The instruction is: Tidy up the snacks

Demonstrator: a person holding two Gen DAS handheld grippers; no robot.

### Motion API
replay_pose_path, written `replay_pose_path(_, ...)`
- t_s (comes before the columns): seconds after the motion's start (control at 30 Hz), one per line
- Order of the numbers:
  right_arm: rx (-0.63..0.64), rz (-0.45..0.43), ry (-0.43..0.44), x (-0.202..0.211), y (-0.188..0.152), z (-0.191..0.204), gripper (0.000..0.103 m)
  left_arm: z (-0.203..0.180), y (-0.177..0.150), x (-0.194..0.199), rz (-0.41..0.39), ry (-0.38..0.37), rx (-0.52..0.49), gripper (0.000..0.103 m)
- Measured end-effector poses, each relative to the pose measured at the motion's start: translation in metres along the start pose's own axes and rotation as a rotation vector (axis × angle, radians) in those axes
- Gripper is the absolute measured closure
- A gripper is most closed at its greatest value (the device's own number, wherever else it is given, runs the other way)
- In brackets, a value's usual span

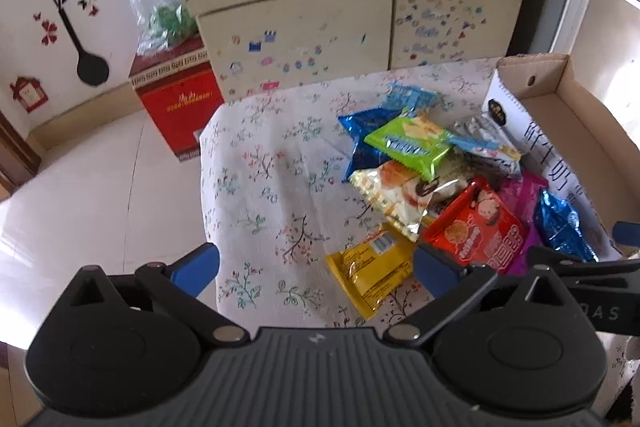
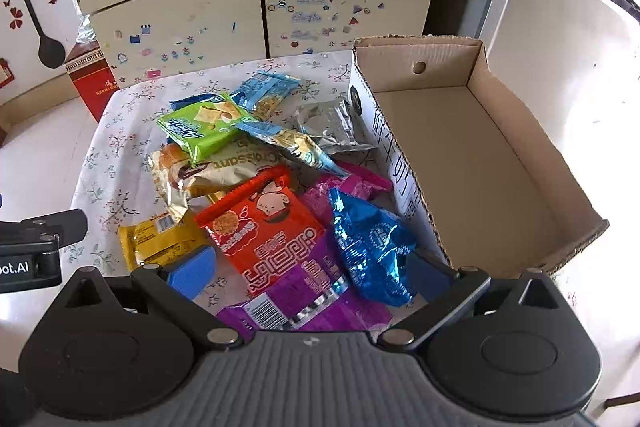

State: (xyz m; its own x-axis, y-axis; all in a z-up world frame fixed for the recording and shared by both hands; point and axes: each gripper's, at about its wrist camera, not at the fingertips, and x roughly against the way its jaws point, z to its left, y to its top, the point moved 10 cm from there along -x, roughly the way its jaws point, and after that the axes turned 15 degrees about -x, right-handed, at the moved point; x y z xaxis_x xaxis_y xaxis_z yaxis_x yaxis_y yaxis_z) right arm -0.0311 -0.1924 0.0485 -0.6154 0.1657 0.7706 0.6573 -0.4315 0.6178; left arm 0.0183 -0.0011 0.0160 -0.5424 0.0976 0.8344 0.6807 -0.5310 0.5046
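Left wrist view. Nearest the lens: the left gripper, blue-tipped black fingers spread wide, nothing between them, hovering above the near edge of the counter, which wears a white cloth printed with small flowers. Just ahead of its right finger lies a flat yellow foil snack packet, touching the pile. Behind it, a red plastic packet with a cartoon face, a cream-and-gold croissant wrapper, and a lime-green cracker packet lying on top of a dark blue foil packet. The open brown cardboard box stands at the right, touching the heap.

Right wrist view. The right gripper also hangs open and empty, low over the pile. Between its fingers: the red packet and a purple plastic packet partly beneath it. A crinkled shiny blue foil bag lies against its right finger and beside the box wall. A silver foil pouch sits further back. The box holds nothing visible.

Handling, by judgement: all packets look light, soft, air-puffed, with slick foil or film. Contents likely crumble, so pinch gently. Best hold is a sealed end seam or a flat edge, top packets first.
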Motion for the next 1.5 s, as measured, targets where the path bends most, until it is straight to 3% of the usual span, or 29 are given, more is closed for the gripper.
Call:
replay_pose_path(0.27,-0.004,0.064,-0.026,-0.013,0.001,-0.011,0.0,0.0,-0.01,-0.017,0.041,-0.028,0.06,0.001)
replay_pose_path(0.7,-0.029,0.025,-0.008,-0.015,0.005,-0.016,0.0,-0.014,-0.009,-0.025,0.037,-0.001,0.018,0.001)
replay_pose_path(1.5,0.038,-0.011,-0.033,-0.017,0.004,-0.014,0.0,-0.026,-0.005,-0.029,0.03,0.052,-0.032,0.002)
